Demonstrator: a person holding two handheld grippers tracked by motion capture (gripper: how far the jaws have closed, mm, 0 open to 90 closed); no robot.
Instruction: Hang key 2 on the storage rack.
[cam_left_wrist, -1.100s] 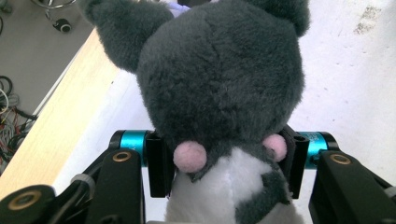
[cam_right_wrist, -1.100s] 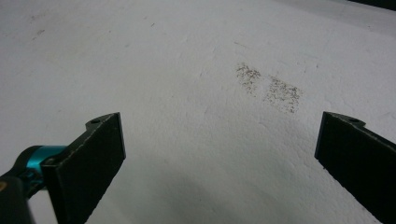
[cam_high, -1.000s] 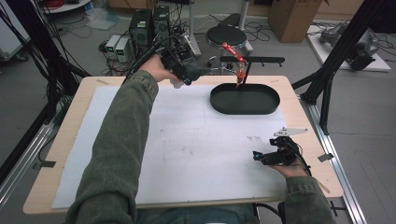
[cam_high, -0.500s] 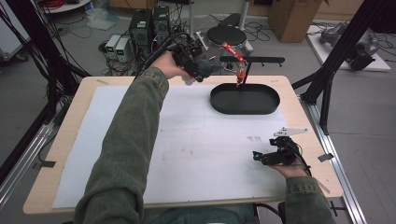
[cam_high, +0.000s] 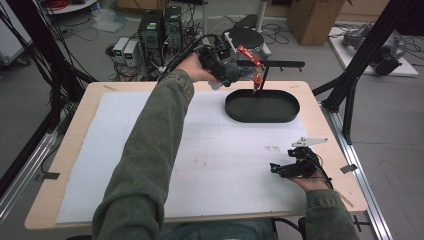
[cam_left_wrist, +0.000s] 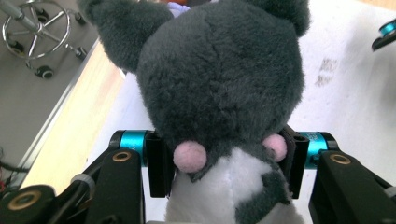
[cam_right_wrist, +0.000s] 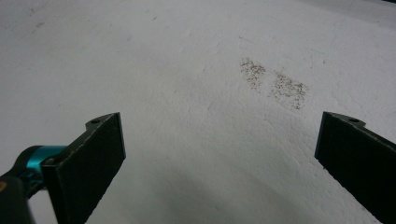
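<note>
A dark grey plush toy (cam_left_wrist: 219, 79) with pink cheeks and a white chest is held between the jaws of my left gripper (cam_left_wrist: 224, 163), both pads pressing into its neck. In the high view the left gripper (cam_high: 222, 65) is raised over the table's far edge, and the plush toy (cam_high: 234, 69) hangs just left of the black oval tray (cam_high: 262, 119). My right gripper (cam_high: 276, 169) rests near the front right of the table. Its jaws stand wide open over bare white paper, with nothing between them in the right gripper view (cam_right_wrist: 219, 154).
A white paper sheet (cam_high: 200, 150) covers most of the wooden table (cam_high: 75, 150). Behind the tray, a black bar (cam_high: 280, 63) carries a red and orange piece (cam_high: 250, 55). Computers, cables and black frame posts stand beyond the table.
My left hand has carried the plush toy to the right along the far edge, closer to the black tray. The right hand has stayed where it was.
</note>
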